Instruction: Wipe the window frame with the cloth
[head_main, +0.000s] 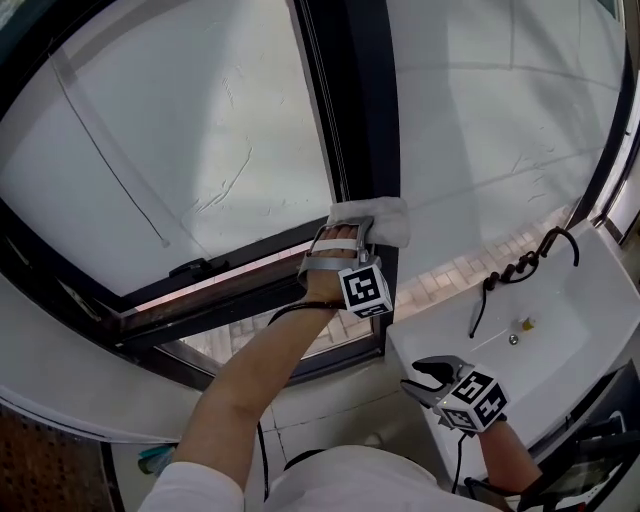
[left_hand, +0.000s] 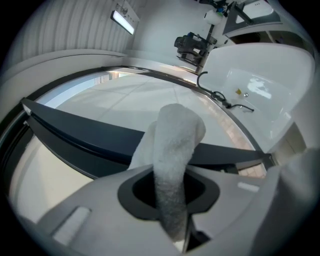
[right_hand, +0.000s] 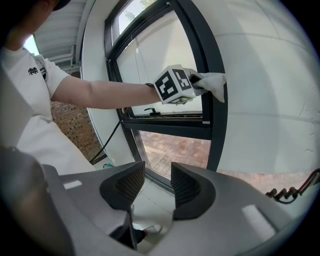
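Note:
A white cloth (head_main: 388, 219) is pressed against the dark vertical window frame (head_main: 362, 110), just above where it meets the horizontal bar. My left gripper (head_main: 342, 234) is shut on the cloth. In the left gripper view the cloth (left_hand: 174, 145) sticks out from between the jaws and touches the dark frame bar (left_hand: 85, 134). My right gripper (head_main: 431, 373) hangs low at the right by the basin, apart from the window. Its jaws stand open with nothing between them (right_hand: 158, 179). From there the cloth (right_hand: 213, 82) shows on the frame (right_hand: 216, 125).
A white basin (head_main: 570, 340) fills the lower right, with a dark coiled hose (head_main: 520, 266) over its rim. A black window handle (head_main: 192, 268) sits on the lower sash. Brick paving shows through the lower pane. A black cable (head_main: 262, 440) hangs below my left arm.

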